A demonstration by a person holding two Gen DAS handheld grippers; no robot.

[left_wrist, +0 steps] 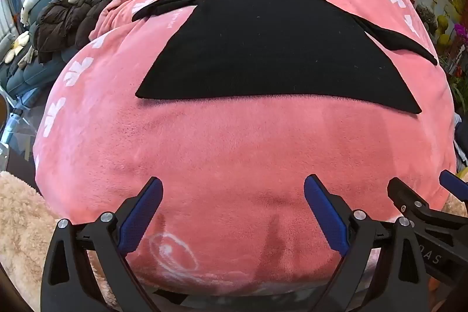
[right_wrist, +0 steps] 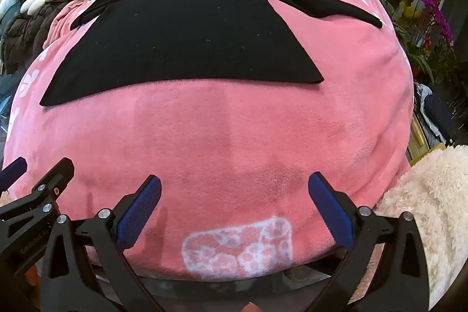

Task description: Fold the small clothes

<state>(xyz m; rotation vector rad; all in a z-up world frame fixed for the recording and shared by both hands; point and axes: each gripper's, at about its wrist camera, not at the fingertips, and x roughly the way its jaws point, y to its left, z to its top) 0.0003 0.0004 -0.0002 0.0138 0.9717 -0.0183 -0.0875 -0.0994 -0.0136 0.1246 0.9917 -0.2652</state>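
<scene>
The black garment (left_wrist: 275, 48) lies spread flat on the pink blanket (left_wrist: 204, 151), well apart from both tools, with its sleeves out to the sides. The left gripper (left_wrist: 233, 195) and the right gripper (right_wrist: 234, 192) both hover near the front edge of the blanket, fingers wide open and holding nothing. I think the risk is that the fingers pinch the soft blanket together with the thin hem, so that the fold drags the blanket or comes out crooked.
</scene>
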